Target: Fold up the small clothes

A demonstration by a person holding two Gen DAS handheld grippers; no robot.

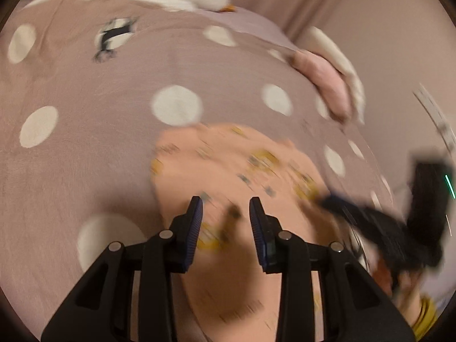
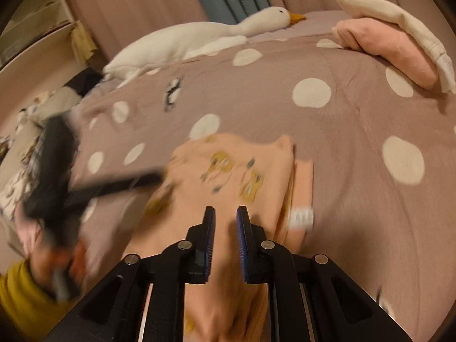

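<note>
two grippers hover over a peach garment lying partly folded on the dotted bedspread, at 6 o'clock in both views. left gripper: jaws apart, nothing between. right gripper: jaws narrowly apart, empty. step judged: between folds. next move likely calls for pinching a free edge at 3 o'clock and carrying it across.

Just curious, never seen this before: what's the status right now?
Left hand-held gripper open, empty. Right hand-held gripper jaws apart, empty. Peach printed garment on the dotted bedspread, partly folded. Folded stack and plush goose well clear.
</note>
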